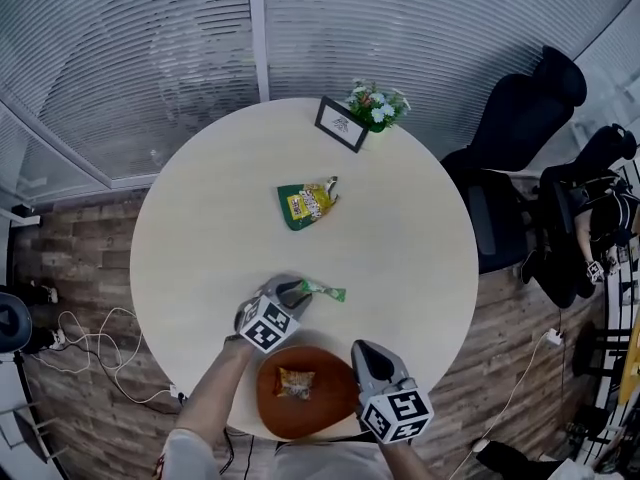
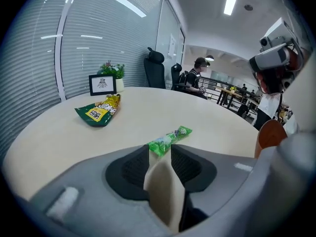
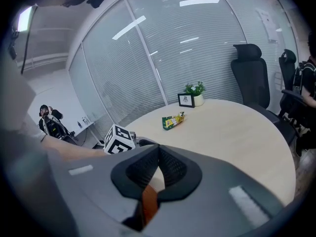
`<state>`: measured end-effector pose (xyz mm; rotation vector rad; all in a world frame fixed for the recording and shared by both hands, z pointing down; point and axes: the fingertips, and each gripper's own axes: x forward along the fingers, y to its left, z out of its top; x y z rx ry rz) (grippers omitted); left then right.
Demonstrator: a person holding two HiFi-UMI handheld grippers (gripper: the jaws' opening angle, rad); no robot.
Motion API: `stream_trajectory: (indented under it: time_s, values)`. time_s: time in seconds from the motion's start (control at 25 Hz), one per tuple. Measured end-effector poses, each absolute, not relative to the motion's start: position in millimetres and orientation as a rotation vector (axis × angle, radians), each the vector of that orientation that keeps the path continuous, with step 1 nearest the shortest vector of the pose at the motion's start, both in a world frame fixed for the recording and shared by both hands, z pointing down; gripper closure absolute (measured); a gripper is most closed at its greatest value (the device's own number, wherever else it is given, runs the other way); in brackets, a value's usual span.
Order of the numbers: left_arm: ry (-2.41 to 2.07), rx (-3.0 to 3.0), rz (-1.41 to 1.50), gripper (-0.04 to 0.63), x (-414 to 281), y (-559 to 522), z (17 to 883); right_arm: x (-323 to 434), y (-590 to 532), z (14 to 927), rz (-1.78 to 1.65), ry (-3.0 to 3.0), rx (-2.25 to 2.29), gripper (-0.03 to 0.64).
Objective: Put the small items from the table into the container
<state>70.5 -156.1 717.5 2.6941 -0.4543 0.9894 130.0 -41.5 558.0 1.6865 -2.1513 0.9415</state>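
A thin green stick packet [image 1: 325, 290] [image 2: 170, 138] lies on the round pale table [image 1: 400, 258]. My left gripper [image 1: 293, 290] [image 2: 160, 149] is low over the table, jaws open, with the packet's near end in the gap between its tips. An orange bowl [image 1: 335, 408] [image 2: 270, 135] sits at the table's near edge and holds one small orange snack packet [image 1: 295, 381]. My right gripper [image 1: 362, 351] [image 3: 159, 148] hovers at the bowl's right rim, shut and empty. A green-yellow snack bag [image 1: 305, 204] [image 2: 97, 111] [image 3: 173, 121] lies farther out, near the table's middle.
A black picture frame [image 1: 341, 124] and a small potted plant [image 1: 378, 105] stand at the table's far edge. Black office chairs [image 1: 520, 118] are to the right. Glass walls with blinds run behind the table. Cables lie on the wood floor at left.
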Motion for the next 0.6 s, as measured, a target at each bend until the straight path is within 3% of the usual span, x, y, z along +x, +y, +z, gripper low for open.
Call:
stream_trajectory:
  time_s: [0.12, 0.24, 0.6]
  values:
    - [-0.475, 2.709, 0.993, 0.551, 72, -157, 717, 132, -38, 562, 0.955, -2.141, 1.685, 0.614]
    - [-0.481, 2.727, 0.991, 0.589, 74, -158, 716, 134, -38, 564, 0.957, -2.141, 1.685, 0.614]
    - [-0.553, 2.733, 0.842, 0.597, 65, -165, 682, 135, -36, 559, 0.954, -2.158, 1.694, 0.614]
